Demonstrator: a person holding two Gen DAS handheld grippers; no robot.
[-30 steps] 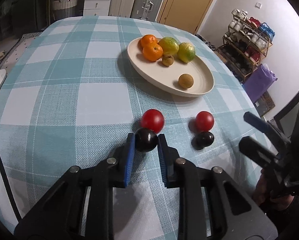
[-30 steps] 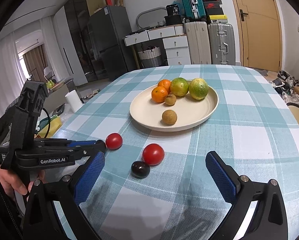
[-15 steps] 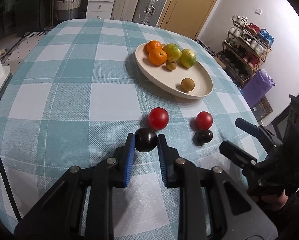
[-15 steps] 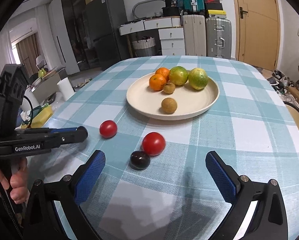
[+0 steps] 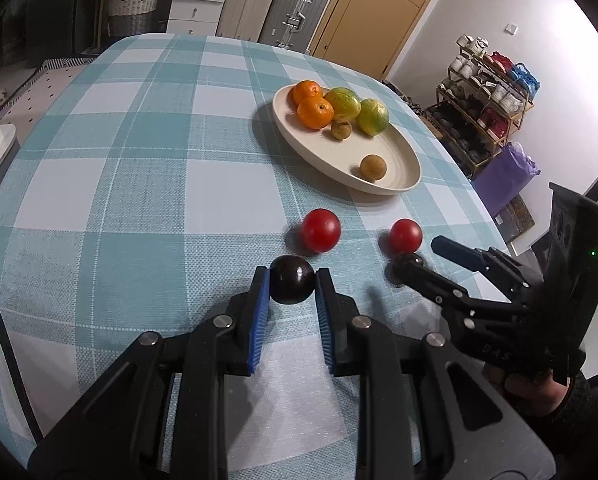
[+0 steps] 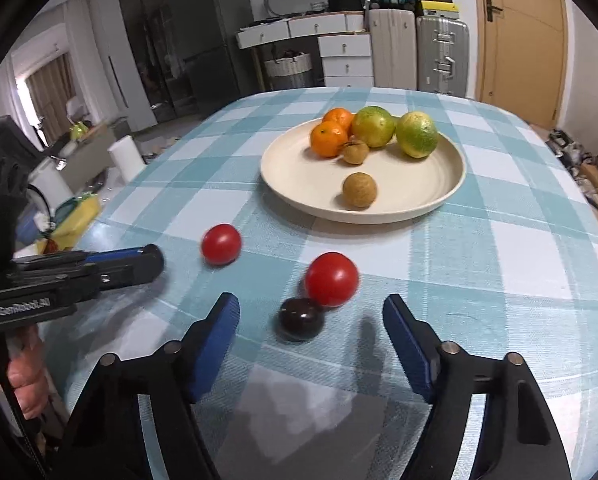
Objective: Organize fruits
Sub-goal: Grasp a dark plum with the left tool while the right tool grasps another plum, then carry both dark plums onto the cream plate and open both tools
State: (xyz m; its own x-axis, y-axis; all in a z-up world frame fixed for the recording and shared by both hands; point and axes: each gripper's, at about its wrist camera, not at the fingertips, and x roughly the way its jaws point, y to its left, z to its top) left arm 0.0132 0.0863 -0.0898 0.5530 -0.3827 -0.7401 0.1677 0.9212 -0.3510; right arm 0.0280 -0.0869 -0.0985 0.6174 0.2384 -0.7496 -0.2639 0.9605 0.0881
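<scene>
Half hidden behind the right gripper (image 5: 427, 260): second dark plum (image 5: 405, 262), just below the red tomato (image 5: 405, 235).

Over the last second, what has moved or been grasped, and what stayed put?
The right gripper advanced with open jaws toward the dark plum beside a red tomato. The left gripper kept its grip on the other dark plum and drew back from the plate. Fruits on the plate unchanged.

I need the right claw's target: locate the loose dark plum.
In the right wrist view the dark plum lies on the tablecloth between the open right claw fingers, touching the red tomato.
</scene>
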